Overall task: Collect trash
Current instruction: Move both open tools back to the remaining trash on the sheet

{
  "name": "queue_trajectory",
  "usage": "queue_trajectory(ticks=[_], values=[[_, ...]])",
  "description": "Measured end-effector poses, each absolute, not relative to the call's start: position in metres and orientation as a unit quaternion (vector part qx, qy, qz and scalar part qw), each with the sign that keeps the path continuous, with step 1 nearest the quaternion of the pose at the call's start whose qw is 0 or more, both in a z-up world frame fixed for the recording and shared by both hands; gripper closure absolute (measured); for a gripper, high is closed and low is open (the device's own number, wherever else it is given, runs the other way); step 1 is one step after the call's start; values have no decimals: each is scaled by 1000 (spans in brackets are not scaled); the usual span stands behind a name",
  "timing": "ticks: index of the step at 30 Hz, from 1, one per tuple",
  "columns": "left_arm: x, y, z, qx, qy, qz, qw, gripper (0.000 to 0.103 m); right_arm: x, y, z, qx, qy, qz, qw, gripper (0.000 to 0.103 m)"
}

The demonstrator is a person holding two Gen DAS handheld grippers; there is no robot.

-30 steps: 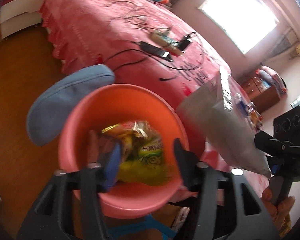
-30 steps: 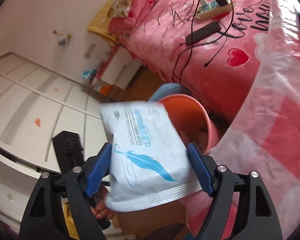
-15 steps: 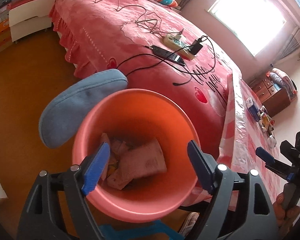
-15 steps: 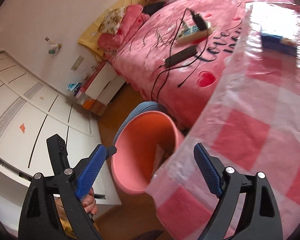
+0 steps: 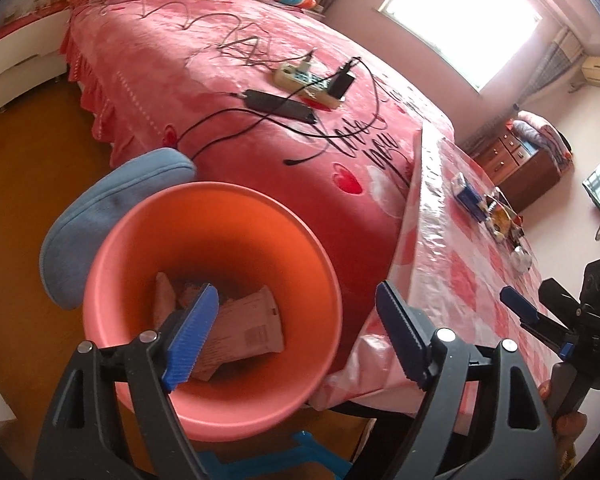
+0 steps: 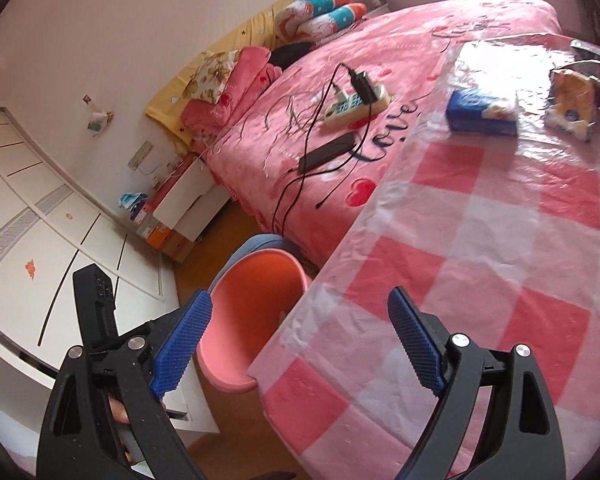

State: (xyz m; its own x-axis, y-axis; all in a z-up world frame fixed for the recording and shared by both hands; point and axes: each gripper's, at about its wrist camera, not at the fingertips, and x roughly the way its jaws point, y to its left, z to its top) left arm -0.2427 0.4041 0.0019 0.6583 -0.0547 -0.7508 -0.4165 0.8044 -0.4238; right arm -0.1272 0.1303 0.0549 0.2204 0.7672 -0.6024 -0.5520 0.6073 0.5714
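Now the white packet with the blue feather print that the right gripper [image 6: 296,344] carried a second ago is gone from its jaws — they have just been opening and stand released, with nothing between them. That gripper has swung from the round salmon-pink plastic waste bin [image 5: 140,248] to hang over the bench [image 6: 480,272] in its pink-and-white checked plastic cover. The left gripper [image 5: 296,336] has likewise just spread its jaws; they are wide apart and empty above the bin's mouth.

Inside the bin, at the bottom, lies a crumpled pale wrapper [image 5: 244,328] with small print, and more paper scraps [image 5: 168,296] beside it — the yellow-green snack bag seen earlier is now covered.

On the far part of the bench rest a blue carton [image 6: 482,114] and, near it, a torn-open yellow-and-silver snack bag [image 6: 572,100], well apart from the bin. A blue cushioned stool [image 5: 100,216] stands just behind the bin, beside the pink bed [image 5: 204,56].
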Motion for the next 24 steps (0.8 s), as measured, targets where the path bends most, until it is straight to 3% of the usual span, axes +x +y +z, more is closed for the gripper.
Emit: queue_trajectory(ticks=[24], values=[[-204,330,20,-230,427,64,872,21,-115,61,57,145,419,387,809,9]])
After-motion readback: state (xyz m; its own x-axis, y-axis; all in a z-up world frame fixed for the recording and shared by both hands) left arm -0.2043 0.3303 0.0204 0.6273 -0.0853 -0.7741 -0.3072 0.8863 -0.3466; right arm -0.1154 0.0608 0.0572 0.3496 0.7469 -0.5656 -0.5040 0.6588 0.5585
